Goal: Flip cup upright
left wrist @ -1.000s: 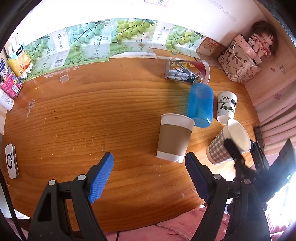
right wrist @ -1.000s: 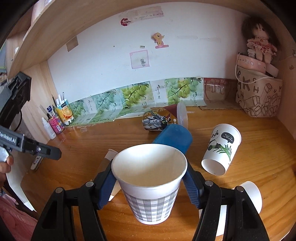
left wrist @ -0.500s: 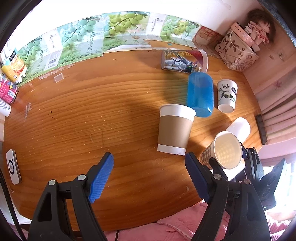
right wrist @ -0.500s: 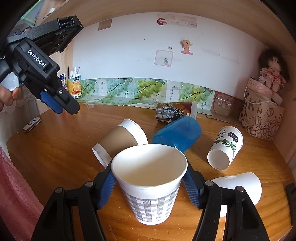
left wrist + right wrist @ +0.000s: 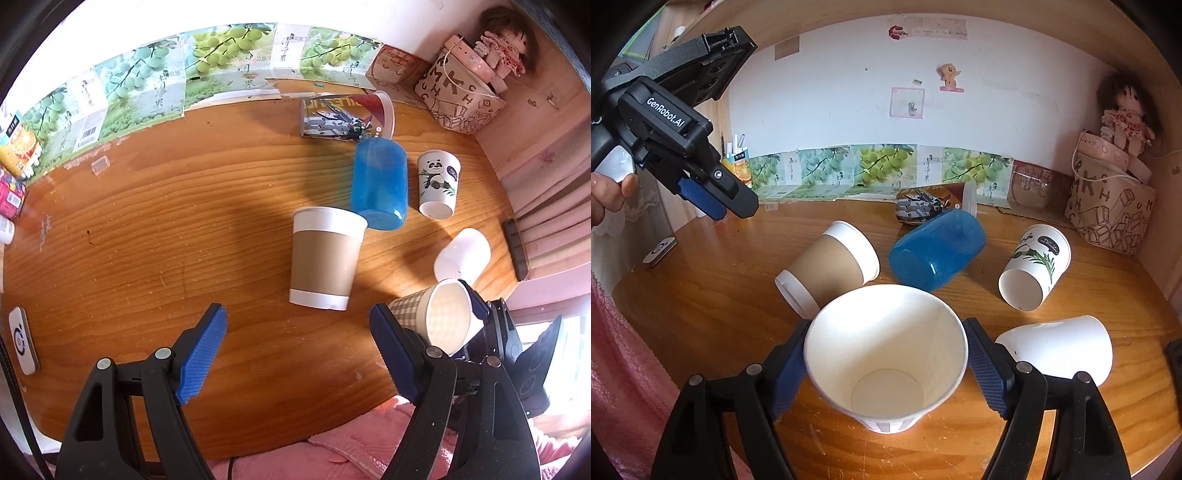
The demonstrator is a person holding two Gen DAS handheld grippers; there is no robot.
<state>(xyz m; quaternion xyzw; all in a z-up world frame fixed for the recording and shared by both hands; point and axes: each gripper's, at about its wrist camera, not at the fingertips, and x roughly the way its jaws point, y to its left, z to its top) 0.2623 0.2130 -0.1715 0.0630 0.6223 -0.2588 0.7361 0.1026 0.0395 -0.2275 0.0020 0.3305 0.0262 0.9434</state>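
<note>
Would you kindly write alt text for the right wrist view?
The right tongs grip a checked paper cup, mouth up, low over a wooden desk. Behind it lie a brown-sleeved cup, blue cup, panda cup and white cup.

— What's the desk (image 5: 701, 302) made of?
— Varnished wood, glossy, grain showing.
— And the checked cup (image 5: 886, 369)?
— Matt paper, smooth white inside. The blue tumbler (image 5: 936, 251) looks like translucent plastic, shiny.
— The right claw (image 5: 886, 373)?
— Black matt plastic, with ribbed blue pads (image 5: 988, 373).
</note>
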